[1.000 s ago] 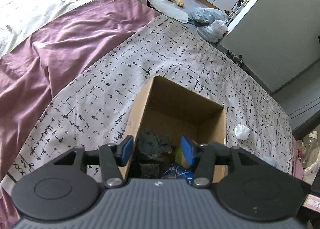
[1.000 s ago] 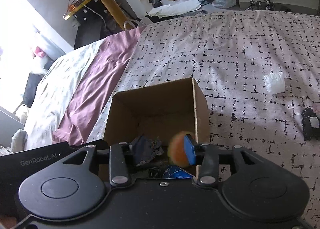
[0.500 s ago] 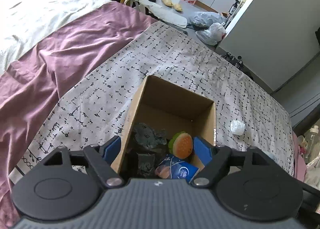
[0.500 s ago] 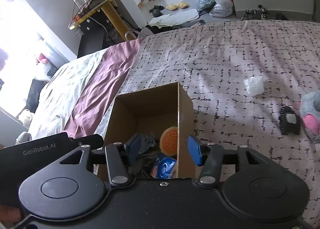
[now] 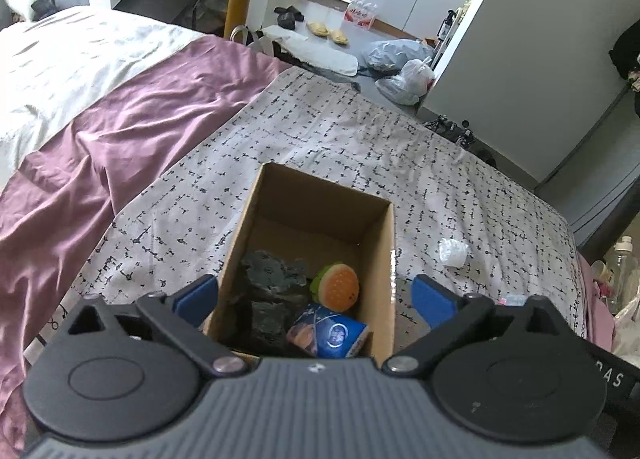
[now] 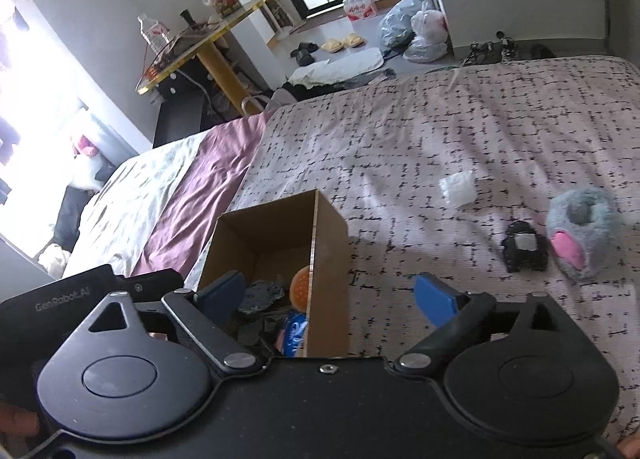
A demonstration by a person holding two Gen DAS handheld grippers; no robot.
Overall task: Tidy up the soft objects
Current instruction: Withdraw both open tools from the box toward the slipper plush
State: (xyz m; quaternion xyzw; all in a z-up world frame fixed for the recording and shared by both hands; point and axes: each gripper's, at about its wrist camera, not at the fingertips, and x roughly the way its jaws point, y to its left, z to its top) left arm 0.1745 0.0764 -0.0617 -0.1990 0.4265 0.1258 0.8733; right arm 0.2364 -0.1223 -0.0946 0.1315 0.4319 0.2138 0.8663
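We note the box on the bed, holding a burger toy, blue packet and dark, indistinct cloth. Left tool and right tool both spread, empty.

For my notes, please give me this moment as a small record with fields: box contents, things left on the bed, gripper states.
container: cardboard box on the patterned bedspread
inside box: burger plush, blue packet, dark grey cloth
outside box: white wad, black toy, grey-pink plush
left hand-held gripper: open, empty
right hand-held gripper: open, empty
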